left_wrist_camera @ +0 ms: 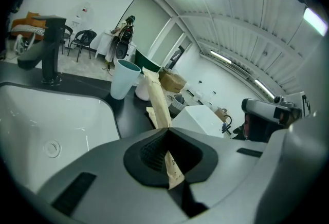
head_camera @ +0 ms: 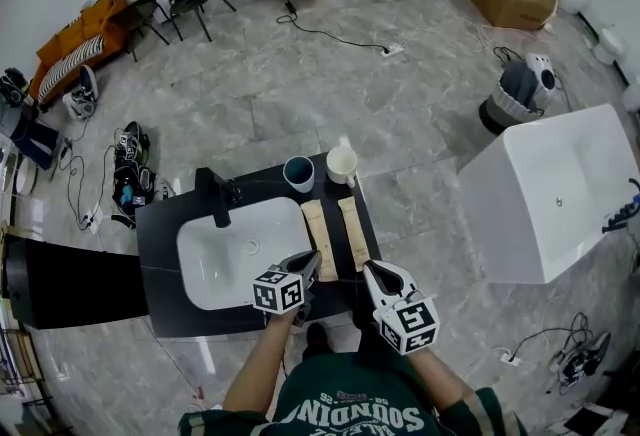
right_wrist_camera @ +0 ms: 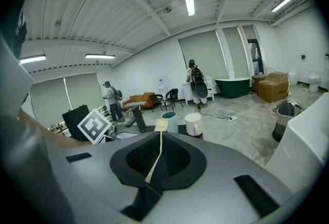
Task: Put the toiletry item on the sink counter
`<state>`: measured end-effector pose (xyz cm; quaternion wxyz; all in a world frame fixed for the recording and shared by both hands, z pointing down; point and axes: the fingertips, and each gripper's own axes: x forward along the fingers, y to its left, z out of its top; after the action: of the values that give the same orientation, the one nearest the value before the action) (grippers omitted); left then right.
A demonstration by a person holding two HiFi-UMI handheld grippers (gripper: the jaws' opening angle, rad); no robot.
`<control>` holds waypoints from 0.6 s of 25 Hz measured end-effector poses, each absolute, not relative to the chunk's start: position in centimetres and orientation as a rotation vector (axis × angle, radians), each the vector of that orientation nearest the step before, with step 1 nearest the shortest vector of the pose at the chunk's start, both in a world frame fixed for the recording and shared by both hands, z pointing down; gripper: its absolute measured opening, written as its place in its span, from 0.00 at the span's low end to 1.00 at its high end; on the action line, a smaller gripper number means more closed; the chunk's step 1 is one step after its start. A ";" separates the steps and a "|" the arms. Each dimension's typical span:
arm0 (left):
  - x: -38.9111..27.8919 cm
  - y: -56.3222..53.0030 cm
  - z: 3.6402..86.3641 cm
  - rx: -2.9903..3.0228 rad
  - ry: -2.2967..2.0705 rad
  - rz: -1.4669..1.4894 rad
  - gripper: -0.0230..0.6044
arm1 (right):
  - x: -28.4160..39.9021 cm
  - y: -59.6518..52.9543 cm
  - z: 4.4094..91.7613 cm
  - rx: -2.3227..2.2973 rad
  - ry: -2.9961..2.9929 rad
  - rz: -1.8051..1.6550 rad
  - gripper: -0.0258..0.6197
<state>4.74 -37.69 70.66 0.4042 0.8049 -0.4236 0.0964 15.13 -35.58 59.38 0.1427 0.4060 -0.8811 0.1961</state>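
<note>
Two long tan paper-wrapped toiletry packets lie side by side on the black sink counter [head_camera: 160, 254], right of the white basin [head_camera: 235, 259]. My left gripper [head_camera: 308, 266] is shut on the near end of the left packet [head_camera: 320, 236]. In the left gripper view that packet [left_wrist_camera: 157, 97] runs up and away from the closed jaws [left_wrist_camera: 167, 152]. My right gripper [head_camera: 372, 271] is shut on the right packet [head_camera: 350, 224]. In the right gripper view this packet [right_wrist_camera: 157, 143] shows edge-on, clamped between the jaws [right_wrist_camera: 153, 169].
A black faucet [head_camera: 215, 199], a teal cup [head_camera: 298, 173] and a white mug [head_camera: 342, 164] stand at the counter's far side. A white tub [head_camera: 555, 194] is on the right. Chairs, boxes and cables lie on the floor beyond. A person [right_wrist_camera: 110, 98] stands far off.
</note>
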 end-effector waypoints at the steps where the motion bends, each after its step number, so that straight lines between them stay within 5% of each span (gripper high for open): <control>1: 4.8 -37.8 71.4 2.020 -1.068 0.256 0.06 | 15.3 -35.7 59.6 1.168 -2.537 0.572 0.11; 15: 5.4 -39.7 78.3 1.886 -1.058 0.349 0.06 | 16.3 -36.4 62.1 1.152 -2.486 0.643 0.11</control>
<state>5.35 -39.68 78.34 0.4578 0.7655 -0.4294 0.1418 16.32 -36.42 62.12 0.1630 0.4038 -0.8715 0.2255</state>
